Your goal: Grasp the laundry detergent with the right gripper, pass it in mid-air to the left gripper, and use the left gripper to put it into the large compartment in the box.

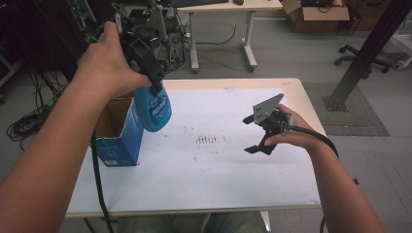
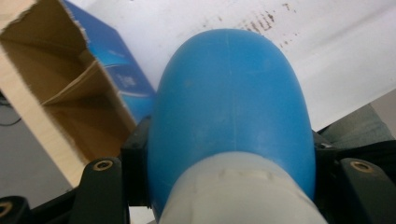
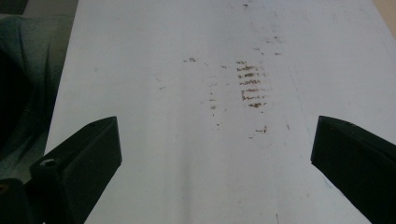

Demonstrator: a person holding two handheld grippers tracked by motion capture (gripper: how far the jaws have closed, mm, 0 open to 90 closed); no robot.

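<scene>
Right tongs (image 3: 217, 154) spread wide over white sheet (image 3: 187, 154), brown smudges (image 3: 250, 84) ahead.

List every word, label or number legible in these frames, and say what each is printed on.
Blue bottle held in the left gripper: white lettering on its label, too blurred to read.
Blue cardboard box: pale print on its side, too small to read.
White table sheet: brown smudges, no text.

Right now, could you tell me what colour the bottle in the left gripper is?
Blue, with a white neck; the bottle shows best in the left gripper view.
</scene>
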